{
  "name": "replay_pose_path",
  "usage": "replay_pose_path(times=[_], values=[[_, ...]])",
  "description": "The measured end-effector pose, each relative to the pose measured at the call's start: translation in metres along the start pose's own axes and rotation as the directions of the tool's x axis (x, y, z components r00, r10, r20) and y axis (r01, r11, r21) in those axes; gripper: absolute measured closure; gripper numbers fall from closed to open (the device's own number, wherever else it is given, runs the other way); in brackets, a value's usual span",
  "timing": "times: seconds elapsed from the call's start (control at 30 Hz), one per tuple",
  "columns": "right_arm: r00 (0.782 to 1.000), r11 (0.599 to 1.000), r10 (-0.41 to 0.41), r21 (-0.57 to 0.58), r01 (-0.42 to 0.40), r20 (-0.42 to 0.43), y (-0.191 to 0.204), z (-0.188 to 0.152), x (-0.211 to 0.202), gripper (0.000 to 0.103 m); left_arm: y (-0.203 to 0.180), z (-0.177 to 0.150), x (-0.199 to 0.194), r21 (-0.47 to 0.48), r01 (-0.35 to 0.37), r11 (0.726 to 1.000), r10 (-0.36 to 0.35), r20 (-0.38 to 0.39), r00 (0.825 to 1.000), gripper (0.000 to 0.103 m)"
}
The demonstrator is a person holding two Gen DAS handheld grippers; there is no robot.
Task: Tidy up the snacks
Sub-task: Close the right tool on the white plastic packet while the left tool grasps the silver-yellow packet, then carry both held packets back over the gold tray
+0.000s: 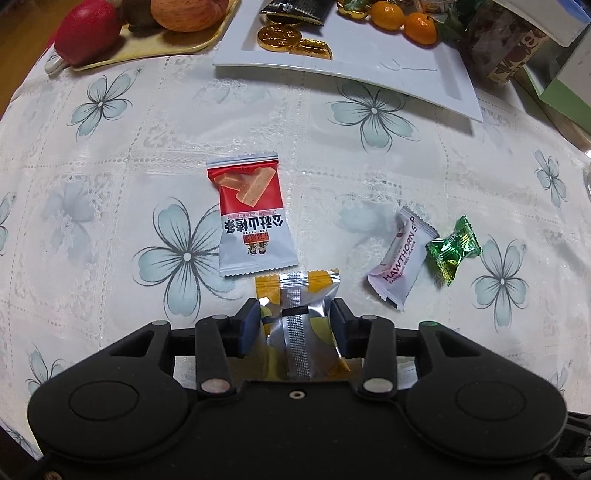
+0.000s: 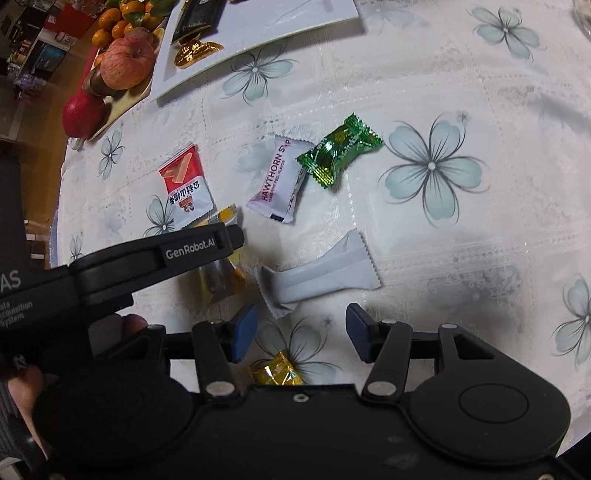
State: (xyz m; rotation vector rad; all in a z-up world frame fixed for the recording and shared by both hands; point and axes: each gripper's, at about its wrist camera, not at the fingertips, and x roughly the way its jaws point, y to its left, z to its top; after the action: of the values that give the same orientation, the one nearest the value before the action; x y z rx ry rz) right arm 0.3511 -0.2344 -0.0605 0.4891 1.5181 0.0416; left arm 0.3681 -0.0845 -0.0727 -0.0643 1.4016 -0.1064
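We are bracketing the yellow-and-silver packet (image 1: 301,325) low in the frame with the left gripper (image 1: 295,328), jaws part-open, pads just beside its sides, long axis running away from us. The right gripper (image 2: 301,332) is hovering part-open, empty, below the white packet (image 2: 319,275).

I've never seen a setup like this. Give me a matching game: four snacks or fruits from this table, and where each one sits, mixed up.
1 yellow-and-silver packet
2 green candy
3 gold coins
4 apple

A on the white tray
B on the yellow tray
C between the fingers of the left tool
D beside the Hawthorn packet

Pairs: 1-C, 2-D, 3-A, 4-B
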Motion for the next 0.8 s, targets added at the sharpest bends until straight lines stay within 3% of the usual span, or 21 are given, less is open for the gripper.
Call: replay_pose_path(times=[0.17, 0.47, 0.63, 0.73, 0.8], values=[[0.999, 1.0, -0.015, 0.026, 0.014, 0.029, 0.005, 0.003, 0.004, 0.046, 0.016, 0.002, -0.006, -0.058, 0.073, 0.996, -0.073, 0.0, 0.997, 0.06], [0.992, 0.999, -0.05, 0.004, 0.05, 0.118, 0.025, 0.017, 0.016, 0.046, 0.039, 0.0, -0.03, -0.073, 0.043, 0.996, -0.04, 0.037, 0.999, 0.06], [0.984, 0.995, -0.099, -0.006, 0.101, 0.151, 0.031, 0.021, 0.02, 0.046, 0.046, -0.001, -0.04, -0.07, 0.062, 0.996, -0.059, 0.049, 0.997, 0.06], [0.976, 0.986, -0.157, -0.03, 0.163, 0.148, 0.032, 0.02, 0.025, 0.062, 0.045, -0.004, -0.047, -0.046, 0.047, 0.998, -0.045, 0.063, 0.997, 0.06], [0.97, 0.978, -0.197, -0.043, 0.205, 0.144, 0.03, 0.018, 0.028, 0.079, 0.045, -0.006, -0.05, -0.029, 0.04, 0.999, -0.038, 0.071, 0.997, 0.06]])
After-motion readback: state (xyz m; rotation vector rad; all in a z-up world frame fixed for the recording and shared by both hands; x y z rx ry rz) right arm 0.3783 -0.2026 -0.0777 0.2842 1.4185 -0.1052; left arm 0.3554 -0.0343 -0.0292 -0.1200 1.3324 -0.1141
